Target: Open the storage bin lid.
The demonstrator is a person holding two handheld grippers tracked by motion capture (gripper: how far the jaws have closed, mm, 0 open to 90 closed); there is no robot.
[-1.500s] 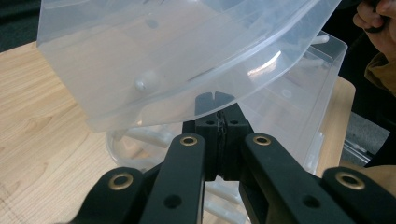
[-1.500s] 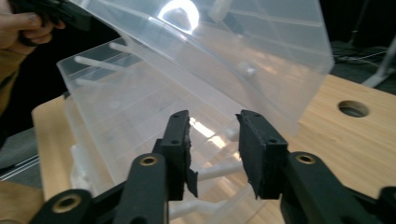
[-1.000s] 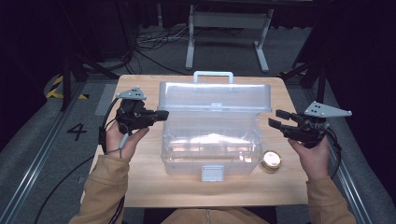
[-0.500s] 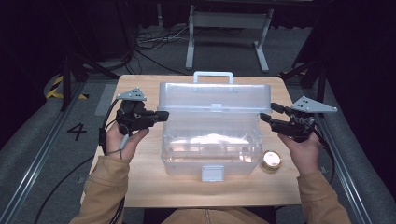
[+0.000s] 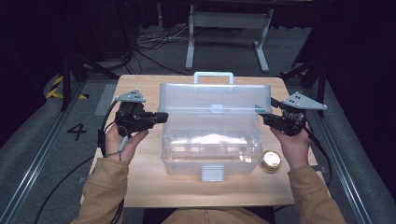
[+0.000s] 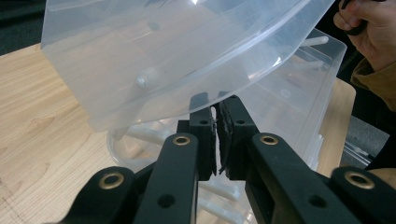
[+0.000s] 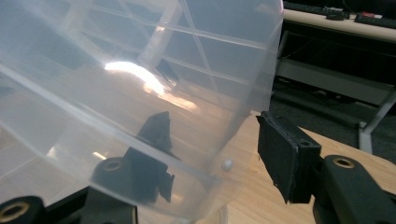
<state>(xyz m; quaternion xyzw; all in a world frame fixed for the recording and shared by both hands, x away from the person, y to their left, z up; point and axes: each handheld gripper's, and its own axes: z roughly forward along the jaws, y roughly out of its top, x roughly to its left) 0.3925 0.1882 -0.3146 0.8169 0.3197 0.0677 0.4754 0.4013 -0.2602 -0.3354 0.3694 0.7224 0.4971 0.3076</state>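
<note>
A clear plastic box point(image 5: 210, 149) stands in the middle of the wooden table point(image 5: 140, 186), its lid point(image 5: 215, 100) raised. My left gripper point(image 5: 163, 116) lies level at the lid's left end. In the left gripper view its jaws point(image 6: 215, 105) are nearly together on the lid's rim point(image 6: 154, 51) and have just been opening a little. My right gripper point(image 5: 264, 119) is at the lid's right end. Its jaws point(image 7: 215, 123) stand apart astride the lid's wall point(image 7: 116, 70), one inside and one outside. They have just been closing slightly, and the outer pad point(image 7: 285, 154) is off the plastic.
A small round gold tin point(image 5: 271, 161) lies on the table by the box's front right corner, under my right wrist. The box's front latch point(image 5: 212, 172) hangs toward the person. Beyond the table are cables and a metal stand point(image 5: 229, 28) on the floor.
The right hand has moved left toward the box, bringing its jaws around the lid's right edge. The left hand and the lid have stayed put.
</note>
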